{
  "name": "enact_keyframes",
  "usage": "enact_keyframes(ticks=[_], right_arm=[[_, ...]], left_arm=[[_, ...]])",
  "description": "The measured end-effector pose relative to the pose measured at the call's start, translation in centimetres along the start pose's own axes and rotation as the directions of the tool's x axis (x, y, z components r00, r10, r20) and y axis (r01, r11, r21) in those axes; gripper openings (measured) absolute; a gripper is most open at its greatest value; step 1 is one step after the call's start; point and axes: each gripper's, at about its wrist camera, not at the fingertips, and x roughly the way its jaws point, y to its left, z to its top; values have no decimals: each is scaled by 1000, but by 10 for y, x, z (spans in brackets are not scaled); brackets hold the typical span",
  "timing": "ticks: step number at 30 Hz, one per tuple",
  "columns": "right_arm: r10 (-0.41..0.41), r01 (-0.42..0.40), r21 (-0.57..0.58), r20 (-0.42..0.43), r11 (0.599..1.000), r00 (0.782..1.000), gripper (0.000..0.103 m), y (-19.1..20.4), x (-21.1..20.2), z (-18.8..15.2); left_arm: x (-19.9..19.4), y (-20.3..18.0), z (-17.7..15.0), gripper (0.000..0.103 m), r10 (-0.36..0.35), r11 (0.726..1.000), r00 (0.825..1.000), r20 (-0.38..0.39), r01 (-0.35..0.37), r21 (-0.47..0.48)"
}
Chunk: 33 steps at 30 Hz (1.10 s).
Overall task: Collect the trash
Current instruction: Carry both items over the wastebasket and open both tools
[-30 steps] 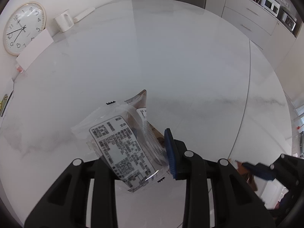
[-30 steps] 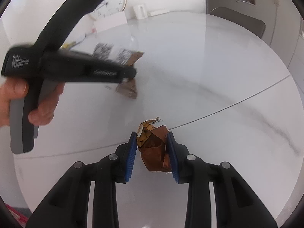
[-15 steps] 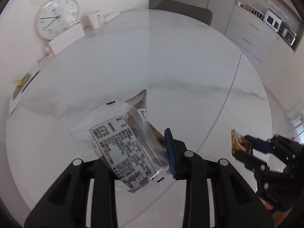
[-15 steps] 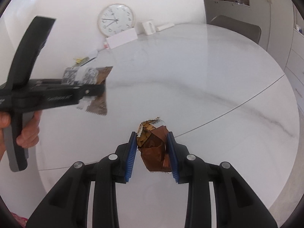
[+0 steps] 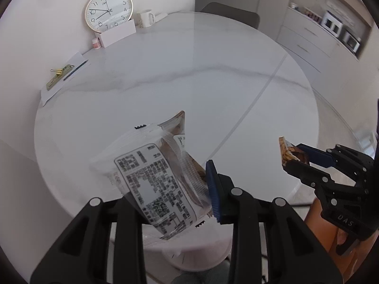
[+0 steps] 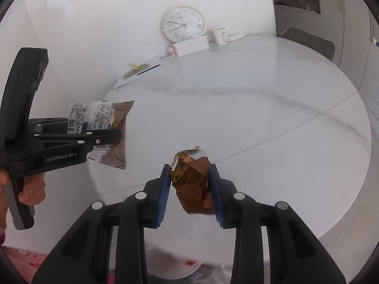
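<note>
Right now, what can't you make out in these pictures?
- Left wrist view: the clear printed snack wrapper covers one pad of the left jaws; its print is unreadable.
- Both views: no trash bin shows.
- Right wrist view: the crumpled brown wrapper's label is folded.

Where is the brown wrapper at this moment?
The brown wrapper is clamped in the right gripper, held above the white table's near edge.

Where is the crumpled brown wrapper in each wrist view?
Left wrist: crumpled brown wrapper at right edge, held in the right gripper.
Right wrist: bottom centre, clamped between the blue jaws.
Shared landmark: wall clock at the table's far side.
</note>
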Motion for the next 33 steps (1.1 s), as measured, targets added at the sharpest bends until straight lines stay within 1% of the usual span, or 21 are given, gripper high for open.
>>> enact_keyframes(ticks=[4,5,6,7,9,11,12,13,16,17,19,21,24,27,28,29,32,33], right_arm=[[16,-14,57,-26,998,1000,34,44,-17,-44],[11,-9,71,-29,997,999,34,52,-20,-53],[3,0,89,-38,996,999,34,63,-23,-66],[-2,7,101,-48,995,999,34,73,-25,-79],[-5,13,118,-69,993,998,34,90,-26,-99],[-2,16,135,-102,991,995,34,106,-18,-123],[-5,21,134,-118,991,993,34,113,-12,-133],[-9,26,129,-131,991,991,34,119,-7,-140],[-27,45,88,-198,995,980,34,136,28,-171],[-31,49,79,-209,996,977,34,140,34,-179],[-49,61,46,-243,997,969,34,146,61,-197],[-62,72,26,-268,997,961,34,146,89,-209],[-72,81,17,-301,997,951,34,146,121,-222],[-85,93,9,-336,996,938,43,143,141,-229],[-89,99,12,-338,995,937,50,143,141,-233],[-95,107,20,-336,994,937,58,142,143,-232],[-107,122,27,-320,992,941,67,140,135,-229],[-114,129,28,-312,991,943,68,137,130,-228]], left_arm=[[-28,19,-59,32,-33,999,999,-16,33,35],[-32,22,-76,32,-33,998,999,-15,34,56],[-34,25,-86,32,-36,997,999,-17,37,61],[-38,30,-103,32,-42,997,999,-23,43,67],[-42,42,-131,32,-51,997,998,-30,53,60],[-42,54,-152,32,-75,996,996,-53,77,37],[-40,62,-165,32,-85,996,993,-78,86,17],[-38,66,-173,32,-84,996,992,-92,85,7],[-35,78,-199,32,-67,998,990,-124,68,5],[-34,80,-204,32,-57,998,990,-127,59,10],[-34,84,-216,32,-47,999,991,-126,50,20],[-32,87,-223,32,-47,998,989,-138,51,26],[-30,89,-232,32,-42,998,987,-152,49,40],[-29,89,-240,32,-48,996,985,-165,59,61],[-27,89,-240,32,-50,996,984,-169,63,68],[-26,88,-240,32,-53,995,984,-171,67,76],[-23,82,-242,33,-62,992,983,-173,79,98],[-22,81,-241,33,-68,991,982,-176,88,104]])
